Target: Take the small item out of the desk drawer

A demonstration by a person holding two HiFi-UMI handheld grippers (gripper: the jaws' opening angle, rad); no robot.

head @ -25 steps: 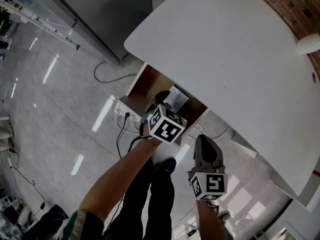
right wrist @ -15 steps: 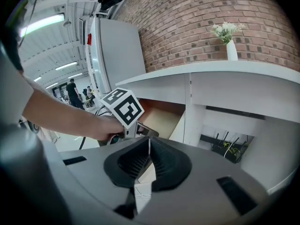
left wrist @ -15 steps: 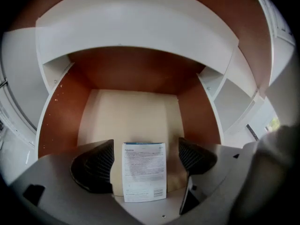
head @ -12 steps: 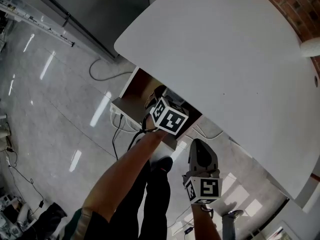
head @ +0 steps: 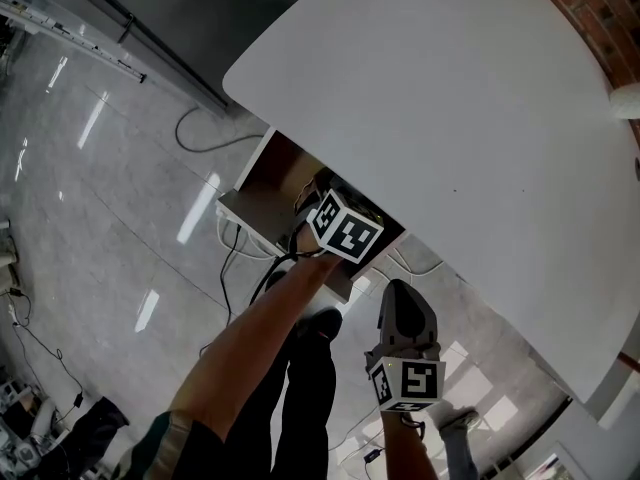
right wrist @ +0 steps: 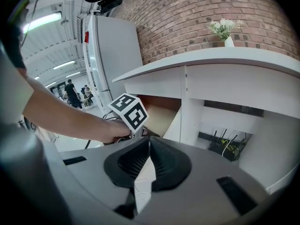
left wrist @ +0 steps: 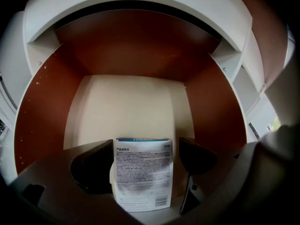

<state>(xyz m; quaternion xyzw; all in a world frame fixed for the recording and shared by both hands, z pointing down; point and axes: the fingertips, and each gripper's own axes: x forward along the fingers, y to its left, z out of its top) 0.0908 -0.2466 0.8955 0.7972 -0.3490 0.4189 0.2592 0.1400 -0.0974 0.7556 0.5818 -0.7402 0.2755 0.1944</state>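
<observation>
One box (left wrist: 143, 177) in drawer (left wrist: 126, 102), between spread jaws of left tool (left wrist: 144, 150)

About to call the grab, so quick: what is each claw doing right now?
Left claw: open, just widened, white packet between its jaws in the drawer, not gripped.
Right claw: closed, empty.

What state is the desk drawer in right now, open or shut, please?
Open: the drawer is pulled out from under the desk, with a packet inside.
</observation>
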